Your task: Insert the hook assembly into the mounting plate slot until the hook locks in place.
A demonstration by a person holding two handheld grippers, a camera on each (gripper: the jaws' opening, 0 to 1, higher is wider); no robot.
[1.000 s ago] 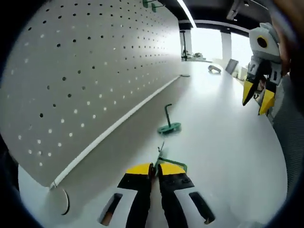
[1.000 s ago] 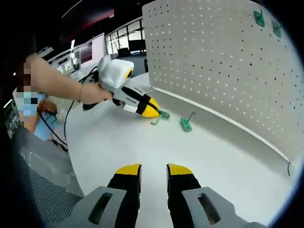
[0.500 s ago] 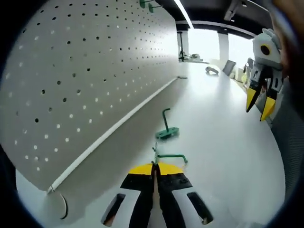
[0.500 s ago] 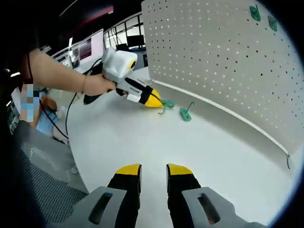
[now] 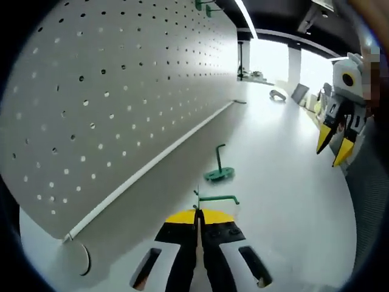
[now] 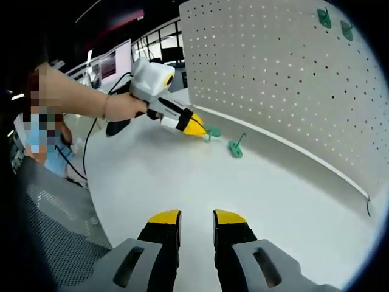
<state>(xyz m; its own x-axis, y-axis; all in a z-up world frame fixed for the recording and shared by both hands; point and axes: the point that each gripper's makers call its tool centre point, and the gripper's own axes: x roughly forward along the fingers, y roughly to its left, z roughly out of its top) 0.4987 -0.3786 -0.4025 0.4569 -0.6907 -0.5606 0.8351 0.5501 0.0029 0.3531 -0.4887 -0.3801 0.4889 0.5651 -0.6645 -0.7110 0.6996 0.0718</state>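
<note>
White table (image 5: pixel 285 201), pegboard (image 5: pixel 109 91) beside (office behind), left claw (image 5: pixel 197 216) gripping green hook (image 5: pixel 216 199), right claw (image 6: pixel 196 220) parted.

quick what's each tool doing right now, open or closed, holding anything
Left tool: closed on a green hook.
Right tool: open, holding nothing.
</note>
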